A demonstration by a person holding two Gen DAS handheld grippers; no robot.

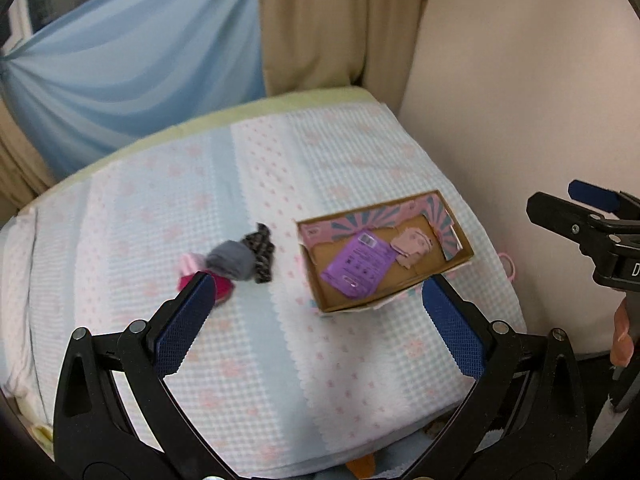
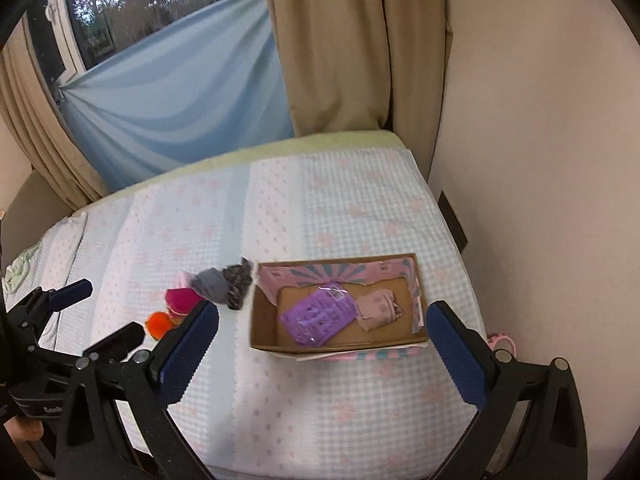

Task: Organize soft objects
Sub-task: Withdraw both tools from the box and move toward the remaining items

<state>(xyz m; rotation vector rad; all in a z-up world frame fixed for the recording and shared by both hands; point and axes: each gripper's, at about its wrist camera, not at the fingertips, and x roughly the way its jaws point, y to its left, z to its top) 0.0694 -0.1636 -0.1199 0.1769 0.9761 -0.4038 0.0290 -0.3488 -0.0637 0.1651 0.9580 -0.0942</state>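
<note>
- Soft things fall into two groups on the bed (image 2: 280, 400), which fills the lower half of both views under a pale checked blanket; a blue sheet hangs upper left and a beige curtain (image 2: 332, 48) top centre.
- Box (image 2: 264, 320): an open cardboard box sits centre right, its top open, likely the place for collecting items.
- Left gripper (image 1: 320, 320): at the bottom of the left view, blue pads spread wide, holding nothing, high above the blanket. In the right view it shows at the lower left edge.
- Right gripper (image 2: 322, 348): at the bottom of the right view, fingers also wide apart and empty, framing the box from above. Neither tool touches anything, so a pick-up seems yet to begin.
- Pouch (image 2: 316, 316): a purple packet lies flat inside the box, left of centre.
- Pink cloth (image 2: 378, 308): a crumpled pale piece lies in the box, touching the pouch's right edge.
- Pile (image 2: 212, 288): left of the box and just beside it, loose on the blanket, are a grey roll, a dark patterned piece and a magenta piece, bunched together.
- Orange puff (image 2: 158, 324): smallest, lower left of the pile, seen only in the right view.
</note>
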